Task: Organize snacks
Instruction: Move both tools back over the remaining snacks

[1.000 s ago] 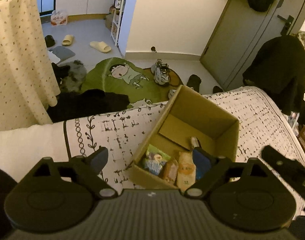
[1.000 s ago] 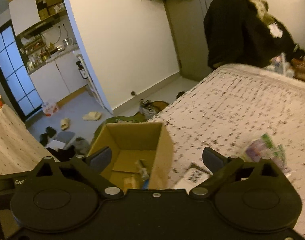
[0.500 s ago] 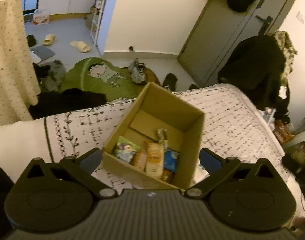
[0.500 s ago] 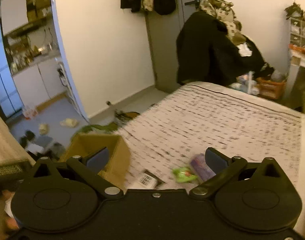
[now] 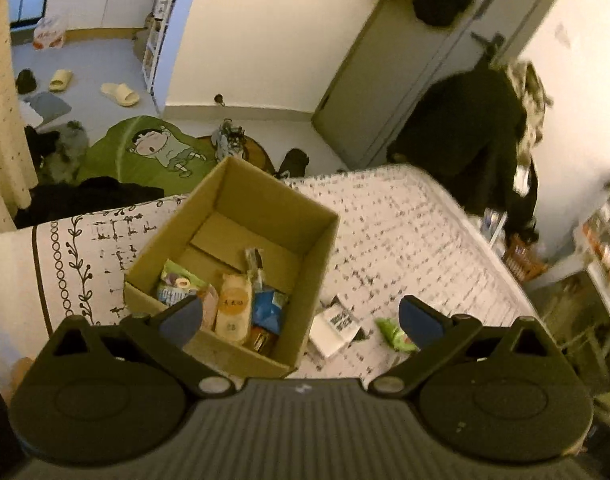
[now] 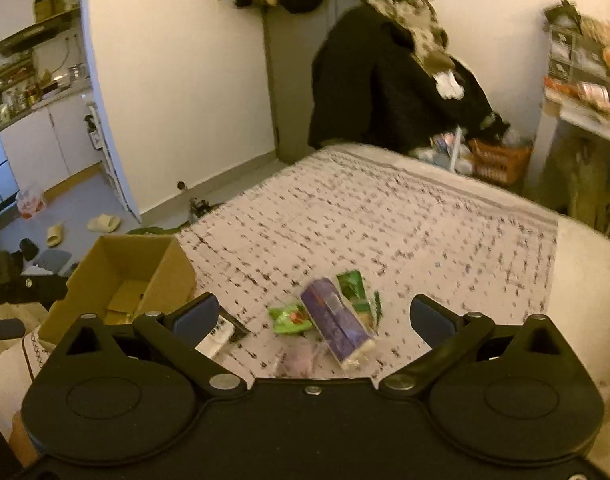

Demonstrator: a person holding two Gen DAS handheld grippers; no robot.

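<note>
An open cardboard box (image 5: 313, 248) (image 6: 173, 256) stands on the bed and holds several snack packets, among them a beige one (image 5: 233, 308) and a blue one (image 5: 267, 312). My left gripper (image 5: 301, 318) hangs open above the box's near right corner, nothing between its fingers. To the right of the box lie a white packet (image 5: 332, 326) (image 6: 215, 338) and a green packet (image 5: 393, 330) (image 6: 289, 318). My right gripper (image 6: 313, 320) is open over loose snacks: a purple packet (image 6: 335, 324), another green one (image 6: 355, 288) and a pale clear one (image 6: 299, 360).
The patterned bedspread (image 6: 385, 232) stretches away to the right. Dark coats (image 6: 385, 92) hang over a chair beyond the bed. An orange basket (image 6: 499, 160) and shelves (image 6: 581, 64) stand at the far right. Slippers (image 5: 119, 94) and a green rug (image 5: 145, 152) lie on the floor.
Both views have swung to the right. The box has slid left in each view, and the loose packets on the bed have come between the right gripper's fingers. The left jaws have spread wider.
</note>
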